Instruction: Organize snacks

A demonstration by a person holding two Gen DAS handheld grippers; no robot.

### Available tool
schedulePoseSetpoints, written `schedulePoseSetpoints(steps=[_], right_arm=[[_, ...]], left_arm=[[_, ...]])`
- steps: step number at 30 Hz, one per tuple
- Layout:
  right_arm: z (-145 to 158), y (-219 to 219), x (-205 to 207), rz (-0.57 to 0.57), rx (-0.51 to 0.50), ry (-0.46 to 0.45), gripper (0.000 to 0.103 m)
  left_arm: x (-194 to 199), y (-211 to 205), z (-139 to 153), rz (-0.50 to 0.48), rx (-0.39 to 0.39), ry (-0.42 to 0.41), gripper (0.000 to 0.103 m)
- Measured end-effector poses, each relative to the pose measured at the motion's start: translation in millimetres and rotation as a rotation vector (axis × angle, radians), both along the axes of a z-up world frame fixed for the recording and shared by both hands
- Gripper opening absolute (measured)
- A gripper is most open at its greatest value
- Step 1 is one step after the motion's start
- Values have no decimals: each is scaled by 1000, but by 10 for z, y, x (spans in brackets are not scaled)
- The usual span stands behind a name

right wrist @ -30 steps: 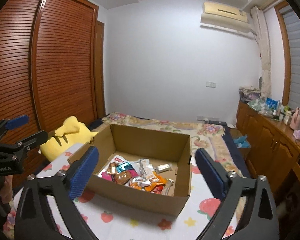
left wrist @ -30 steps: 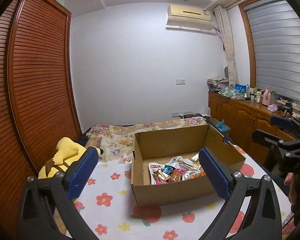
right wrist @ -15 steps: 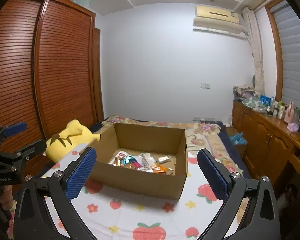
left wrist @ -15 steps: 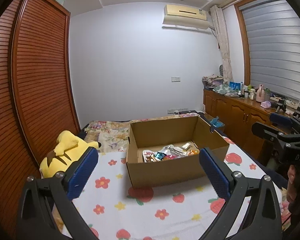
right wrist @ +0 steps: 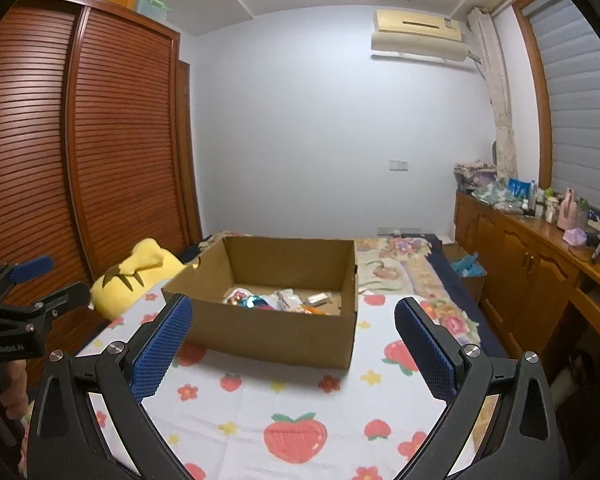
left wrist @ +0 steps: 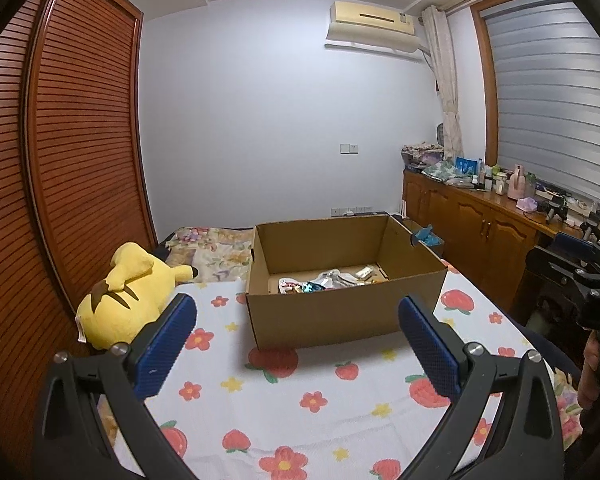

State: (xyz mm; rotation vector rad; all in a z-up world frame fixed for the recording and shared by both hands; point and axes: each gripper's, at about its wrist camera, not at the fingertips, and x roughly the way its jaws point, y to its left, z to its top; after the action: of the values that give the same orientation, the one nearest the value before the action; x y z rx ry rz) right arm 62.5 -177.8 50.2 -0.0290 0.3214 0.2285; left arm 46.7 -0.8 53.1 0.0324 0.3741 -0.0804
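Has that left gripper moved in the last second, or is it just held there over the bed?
Yes. The left gripper has backed away: the cardboard box looks smaller and farther beyond its open jaws.

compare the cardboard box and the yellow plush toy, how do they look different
The cardboard box is brown, straight-sided and open-topped, with snack packets inside; the yellow plush toy is rounded, soft-looking and holds nothing. The box stands squarely on the fruit-print cloth; the plush lies slumped at the cloth's edge beside the wooden wardrobe. The box looks larger than the plush. Both rest on the bed, untouched by either gripper.
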Motion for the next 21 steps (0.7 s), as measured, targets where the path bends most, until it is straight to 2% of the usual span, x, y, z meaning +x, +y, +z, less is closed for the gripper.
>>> schedulePoseSetpoints(steps=[21], right_arm=[[-133,-36,-32,-8,-3,32,103]], left_arm=[[4,28,-156,6,-2,25,102]])
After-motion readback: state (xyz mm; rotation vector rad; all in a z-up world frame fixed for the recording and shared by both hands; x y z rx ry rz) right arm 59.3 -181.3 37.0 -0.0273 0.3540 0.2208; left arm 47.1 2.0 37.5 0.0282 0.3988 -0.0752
